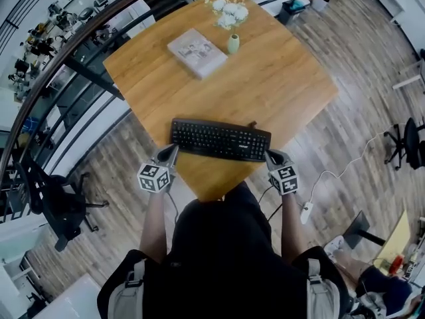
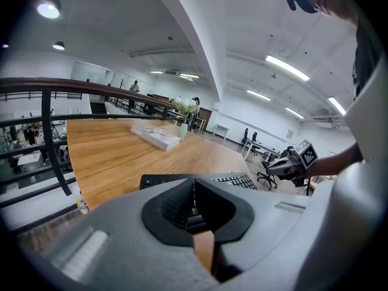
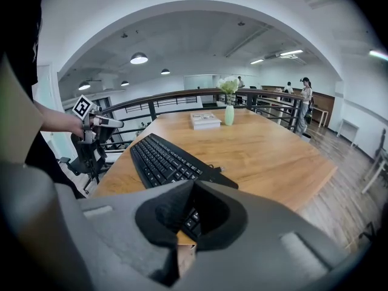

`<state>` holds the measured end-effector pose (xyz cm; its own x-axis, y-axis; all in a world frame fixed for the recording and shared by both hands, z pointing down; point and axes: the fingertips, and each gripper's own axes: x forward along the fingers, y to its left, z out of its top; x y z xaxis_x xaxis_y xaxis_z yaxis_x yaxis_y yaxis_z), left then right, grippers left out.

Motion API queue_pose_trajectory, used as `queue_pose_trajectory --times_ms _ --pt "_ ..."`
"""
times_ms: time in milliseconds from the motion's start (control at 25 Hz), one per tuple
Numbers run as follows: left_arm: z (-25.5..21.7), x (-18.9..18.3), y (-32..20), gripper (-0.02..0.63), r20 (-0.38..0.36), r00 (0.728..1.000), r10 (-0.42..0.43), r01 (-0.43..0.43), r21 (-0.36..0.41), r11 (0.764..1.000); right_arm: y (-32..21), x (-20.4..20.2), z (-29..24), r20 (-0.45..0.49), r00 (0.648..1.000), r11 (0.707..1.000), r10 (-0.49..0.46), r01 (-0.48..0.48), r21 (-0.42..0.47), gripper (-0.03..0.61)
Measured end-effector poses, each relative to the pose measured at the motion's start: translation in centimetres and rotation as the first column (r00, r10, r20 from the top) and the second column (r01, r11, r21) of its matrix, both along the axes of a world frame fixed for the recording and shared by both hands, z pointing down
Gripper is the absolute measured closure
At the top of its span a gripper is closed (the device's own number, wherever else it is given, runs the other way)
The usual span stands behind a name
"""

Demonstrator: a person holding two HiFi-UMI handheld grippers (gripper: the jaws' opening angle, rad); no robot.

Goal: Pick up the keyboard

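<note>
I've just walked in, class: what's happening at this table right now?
A person at a wooden table holds tongs in each hand. The left tongs are by the left end of a black keyboard and the right tongs by its right end. Both are shut with nothing between them. The keyboard lies flat on the table, not yet lifted.

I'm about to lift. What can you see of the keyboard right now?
The keyboard is black, seemingly plastic, long and low, with full rows of dark keys. It lies flat, keys up, on the wooden table, near the corner closest to the person and slightly slanted. A small dark stub, perhaps a cable, sticks out at its far edge. The left tongs and right tongs, both shut, sit at its two ends. I cannot tell whether they touch it.
</note>
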<state>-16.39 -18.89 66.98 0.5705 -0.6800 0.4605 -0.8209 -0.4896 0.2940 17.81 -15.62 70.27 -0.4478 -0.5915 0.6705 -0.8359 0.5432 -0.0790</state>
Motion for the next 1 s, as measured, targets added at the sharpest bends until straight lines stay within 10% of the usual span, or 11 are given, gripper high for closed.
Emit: queue_pose_trajectory --times_ms 520,640,1000 --pt "5.3 -1.3 -2.4 0.595 0.118 0.993 0.031 -0.022 -0.076 0.997 -1.3 2.4 5.6 -0.053 0.996 0.993 0.067 -0.071 -0.091 0.572" --pt "6.4 -2.2 -3.3 0.594 0.126 0.992 0.015 -0.002 -0.103 0.995 -1.9 2.5 6.1 -0.024 0.995 0.991 0.093 -0.095 -0.093 0.466" --pt "9.3 -3.3 -5.3 0.414 0.135 0.991 0.003 0.022 -0.182 0.983 -2.8 2.4 7.3 0.003 0.993 0.983 0.122 -0.12 -0.135 0.368"
